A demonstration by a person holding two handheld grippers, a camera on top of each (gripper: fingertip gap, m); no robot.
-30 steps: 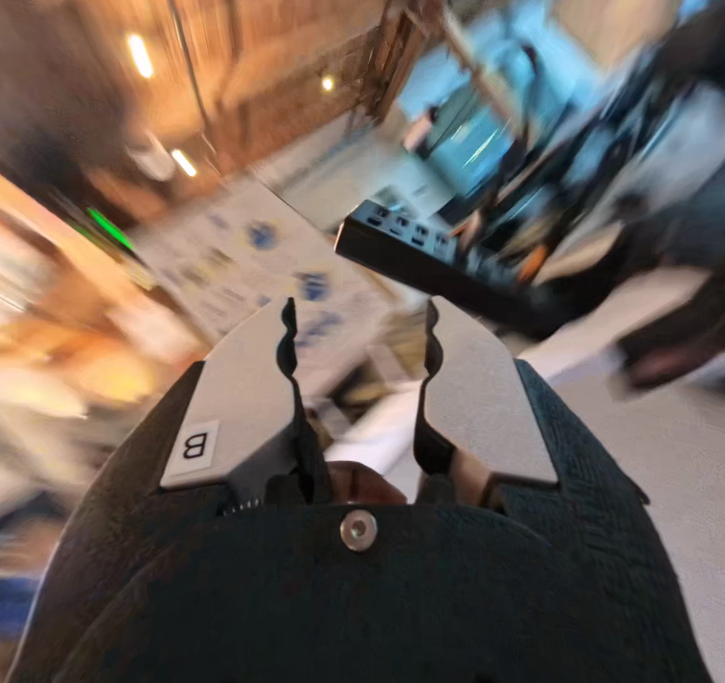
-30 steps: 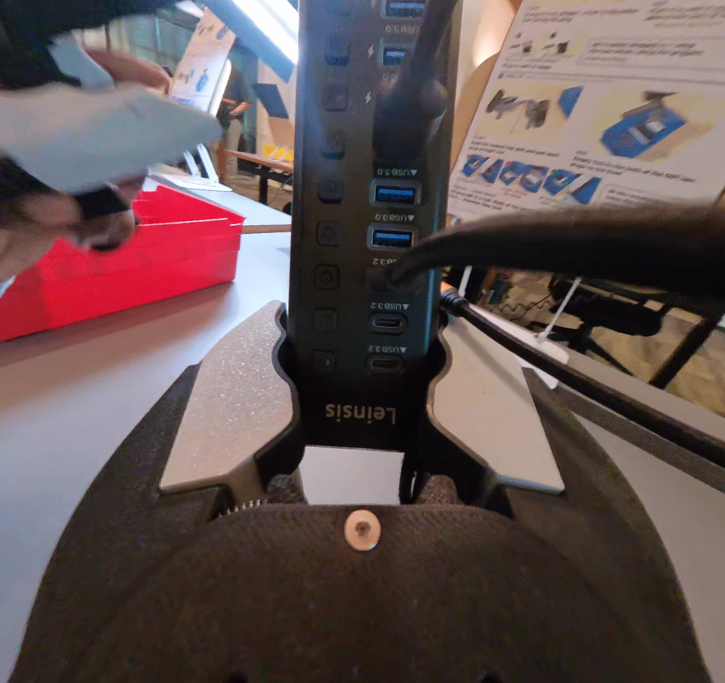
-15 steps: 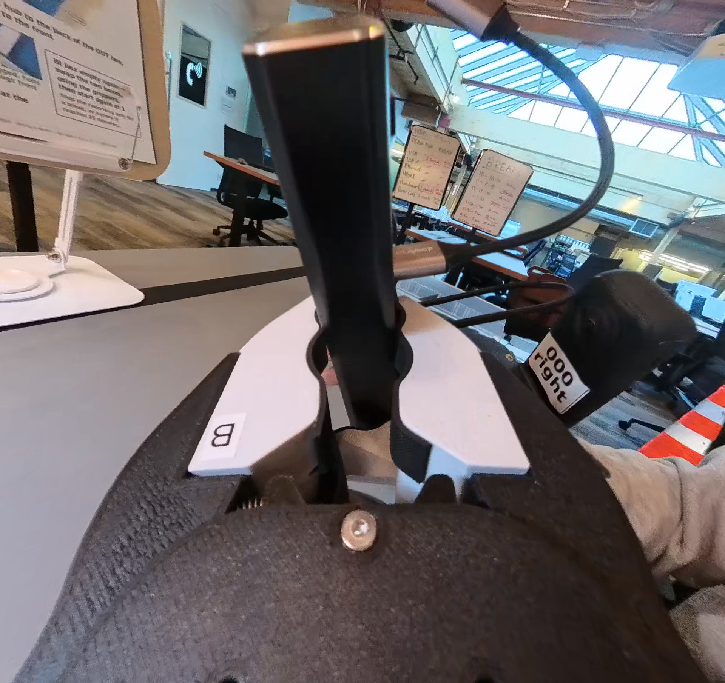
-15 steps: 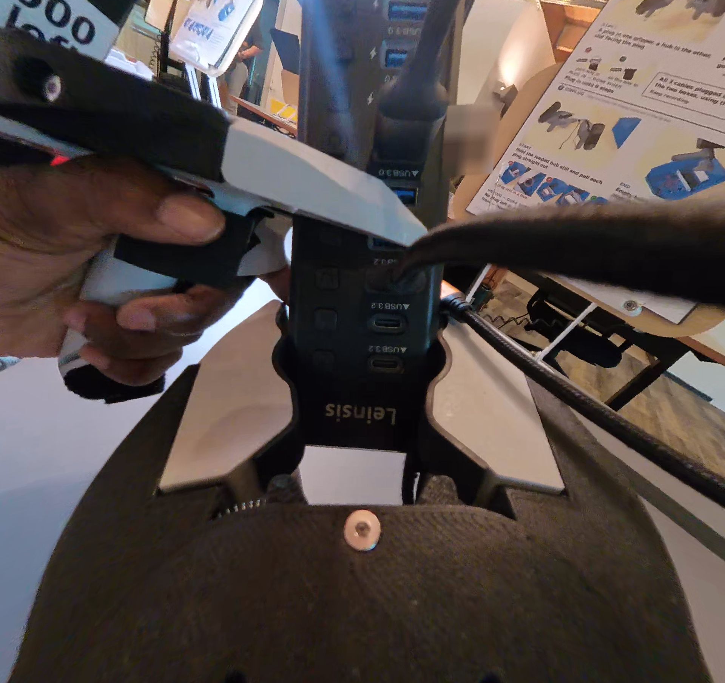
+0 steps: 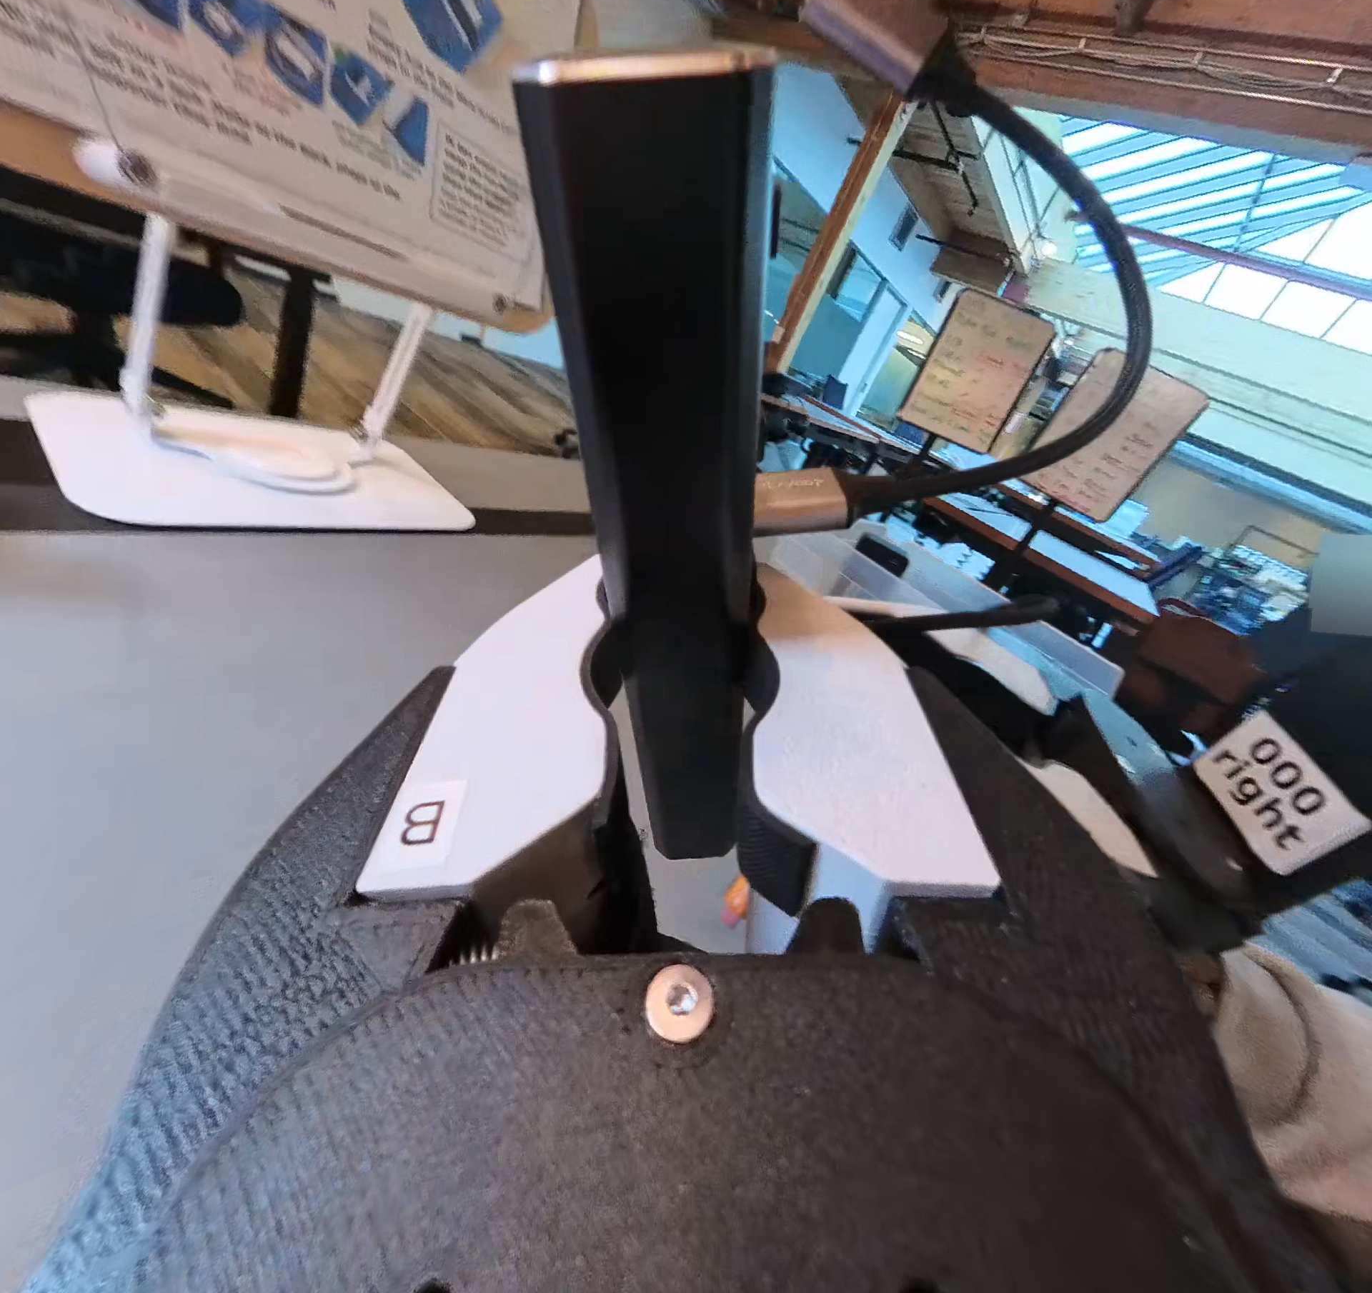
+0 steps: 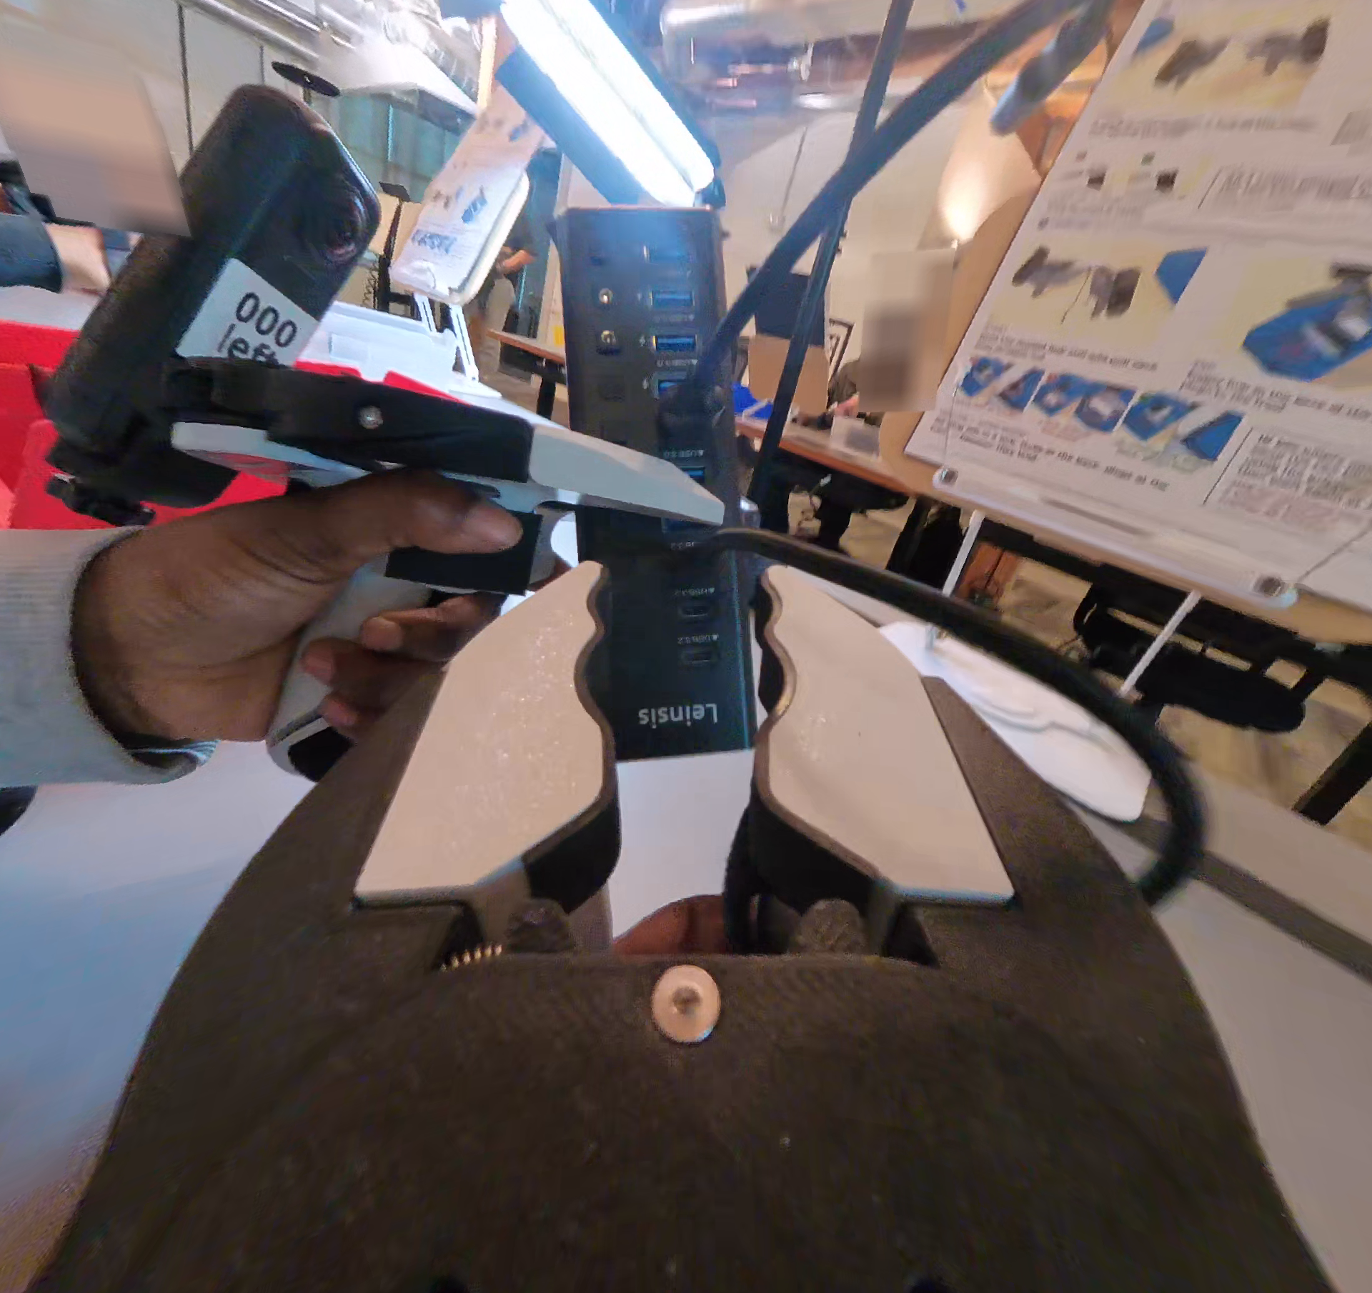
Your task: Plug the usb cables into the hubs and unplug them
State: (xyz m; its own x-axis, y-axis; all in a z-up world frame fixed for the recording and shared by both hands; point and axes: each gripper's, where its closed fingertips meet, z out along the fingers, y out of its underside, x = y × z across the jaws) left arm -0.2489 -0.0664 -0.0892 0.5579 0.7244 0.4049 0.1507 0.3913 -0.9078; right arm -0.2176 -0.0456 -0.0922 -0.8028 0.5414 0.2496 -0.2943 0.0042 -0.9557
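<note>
A black USB hub [image 5: 646, 292] stands upright in my left gripper [image 5: 679, 604], which is shut on its lower part. A grey-plugged black cable [image 5: 802, 496] is plugged into its right side and arcs up to a loose plug [image 5: 869, 33]. In the right wrist view the hub's port face [image 6: 624, 411] shows. The left gripper [image 6: 698, 508] clamps it from the left at mid-height. My right gripper [image 6: 683, 582] is open, drawn back from the hub's lower end. A second plugged-in cable [image 6: 965, 619] loops right and back between the right gripper's jaws.
An instruction board on a white stand [image 5: 245, 471] is at the table's far edge, and shows on the right in the right wrist view [image 6: 1188, 292]. A red bin [image 6: 30, 396] is behind the hand [image 6: 245, 604] that holds the left gripper. The grey table [image 5: 185, 663] is below. My right fingertips sit around 4 centimetres from my left ones.
The left gripper swung in and shut on the hub. The right gripper, which held the hub's lower end, has let go and pulled back, so the left gripper alone holds it.
</note>
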